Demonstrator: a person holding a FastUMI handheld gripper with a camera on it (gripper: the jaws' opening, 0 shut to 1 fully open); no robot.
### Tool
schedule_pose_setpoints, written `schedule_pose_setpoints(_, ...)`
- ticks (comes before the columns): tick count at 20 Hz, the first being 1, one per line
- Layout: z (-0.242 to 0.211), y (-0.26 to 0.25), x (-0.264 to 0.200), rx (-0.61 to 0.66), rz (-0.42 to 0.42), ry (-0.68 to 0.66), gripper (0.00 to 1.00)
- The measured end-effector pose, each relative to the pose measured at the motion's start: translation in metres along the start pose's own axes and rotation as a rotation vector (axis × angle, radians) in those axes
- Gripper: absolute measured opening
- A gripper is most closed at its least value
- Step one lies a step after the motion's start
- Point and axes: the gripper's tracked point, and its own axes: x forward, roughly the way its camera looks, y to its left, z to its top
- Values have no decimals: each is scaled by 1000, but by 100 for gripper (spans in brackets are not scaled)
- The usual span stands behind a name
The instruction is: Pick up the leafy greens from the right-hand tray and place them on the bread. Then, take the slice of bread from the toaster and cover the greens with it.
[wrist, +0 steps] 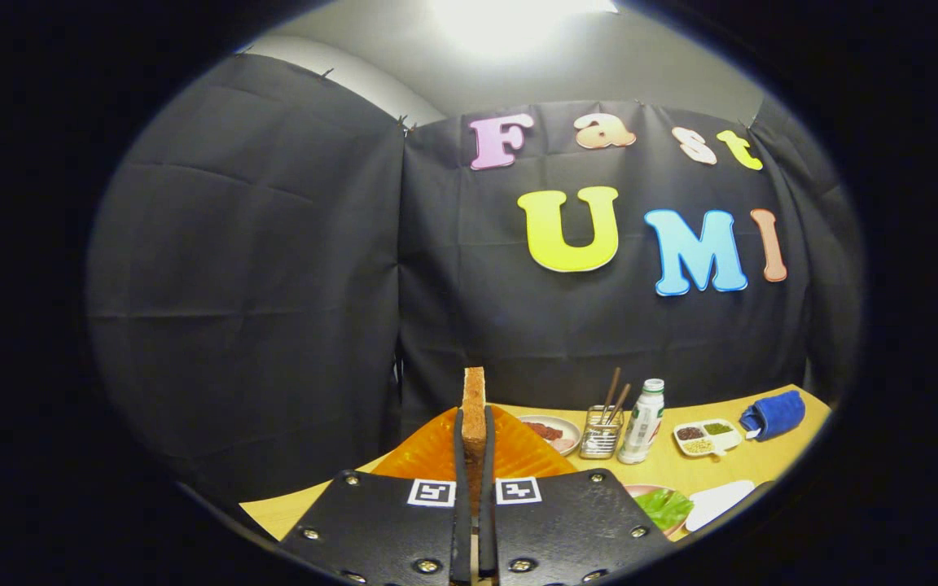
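My claw (474,443) was pinched narrow on the slice of bread (474,407), both fingers pressing its flat sides, so the slice stood upright on edge and rose above the fingertips, lifted over the wooden table (681,468). Right behind it lay an orange plate (428,452). Beyond that sat a small dish of red food (550,430), then a clear holder with chopsticks (602,431), a white bottle (642,423), a divided white tray of grains (705,437) and a rolled blue cloth (774,413). The leafy greens (664,506) lay on a plate just to the right of my fingers, beside a white tray (717,503).
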Motion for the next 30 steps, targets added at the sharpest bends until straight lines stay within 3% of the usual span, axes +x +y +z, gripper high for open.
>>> schedule_pose_setpoints(7,-8,-59,-36,-51,-83,19,4)
schedule_pose_setpoints(14,-80,-147,-44,-71,-189,103,4)
schedule_pose_setpoints(22,-122,-158,-26,1,-168,156,4)
schedule_pose_setpoints(30,-154,-130,-11,36,-125,205,4)
